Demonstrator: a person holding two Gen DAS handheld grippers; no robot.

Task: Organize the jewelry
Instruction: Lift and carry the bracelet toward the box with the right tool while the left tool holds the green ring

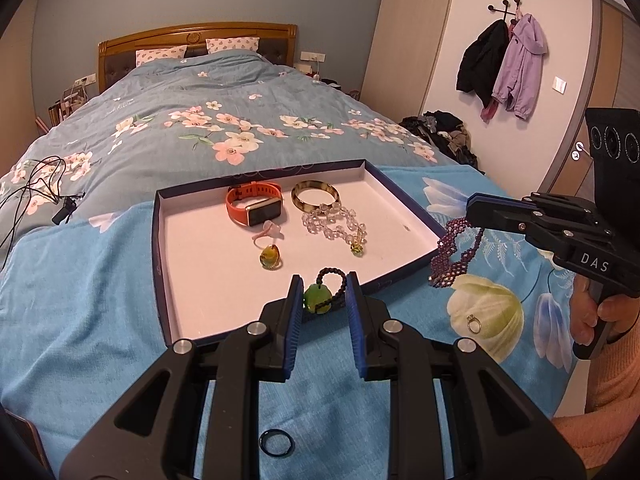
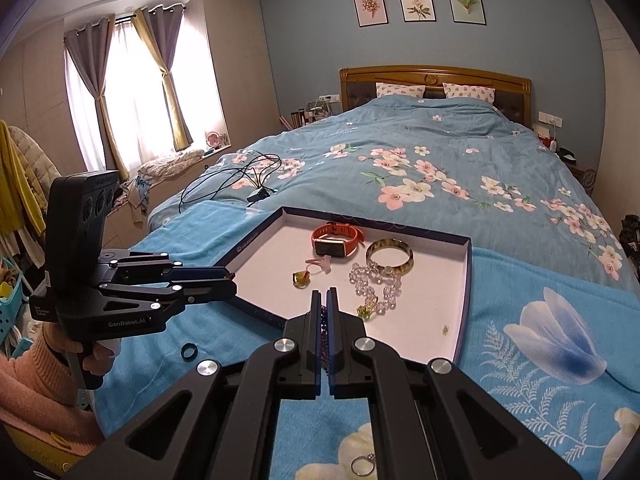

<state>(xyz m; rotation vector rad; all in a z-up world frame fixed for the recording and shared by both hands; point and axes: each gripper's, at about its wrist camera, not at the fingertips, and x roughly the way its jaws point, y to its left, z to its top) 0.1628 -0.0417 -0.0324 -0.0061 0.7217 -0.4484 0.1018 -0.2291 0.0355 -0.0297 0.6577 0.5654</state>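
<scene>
Room: bedroom with a blue wall, a bed under a flowered quilt, coats hung on a wall rack.
Surface: blue flowered cloth spread over the foot of the bed.
Tray: shallow, white inside, lying on the cloth.
In the tray: orange watch, brown bangle, clear bead necklace, amber ring.
Left gripper: clenched on a green pendant with a dark bead loop, at the tray's near rim.
Right gripper: closed on a purple bead necklace, hanging just right of the tray.
On the cloth: gold ring, dark ring.
</scene>
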